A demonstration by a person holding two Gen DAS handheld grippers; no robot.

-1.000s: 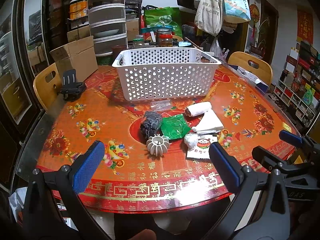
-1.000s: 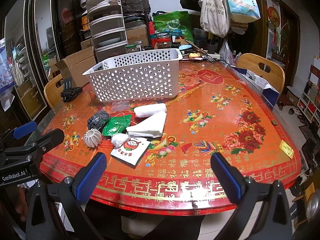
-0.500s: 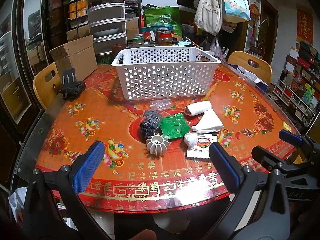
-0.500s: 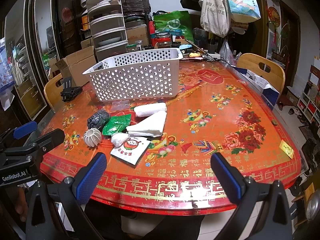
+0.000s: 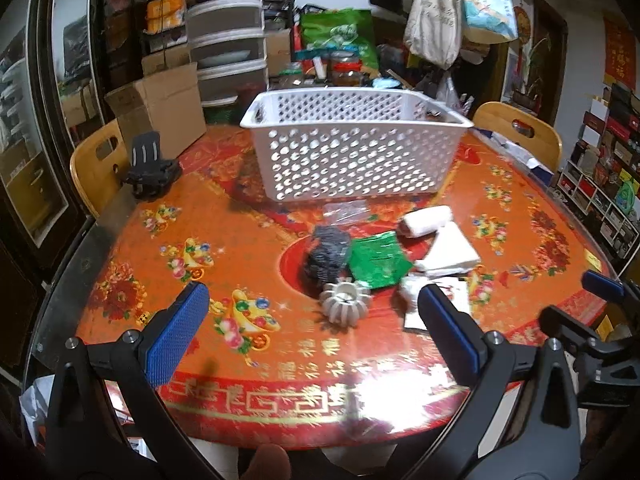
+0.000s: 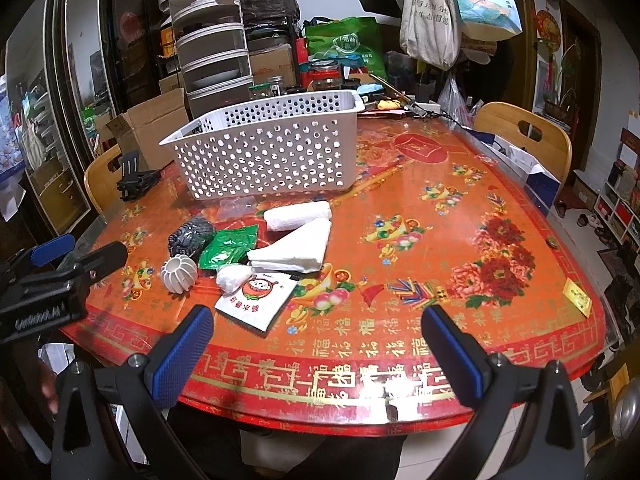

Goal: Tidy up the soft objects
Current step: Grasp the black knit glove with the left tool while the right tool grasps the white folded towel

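Two grippers, both spread wide and carrying nothing, hang at the near edge of the red patterned surface (image 6: 400, 248). Starting on my left: my left gripper (image 5: 312, 332) points almost straight at the white ribbed ball-shaped scrubber (image 5: 345, 307), which is the closest piece to it, a little ahead and slightly right of centre between the pads. Behind that, the dark knitted bundle (image 5: 327, 254), then the green foil sachet (image 5: 378, 259). Further right, the small white lump (image 6: 233, 277) and the flat white printed packet (image 6: 258, 300). The folded white cloth (image 6: 296, 249) and the rolled white towel (image 6: 298, 215) lie with their long axes running left-right. My right gripper (image 6: 320, 356) sees the whole pile up and to its left, so I judge the left one better lined up. The white perforated plastic basket (image 6: 272, 156) stands behind the pile.
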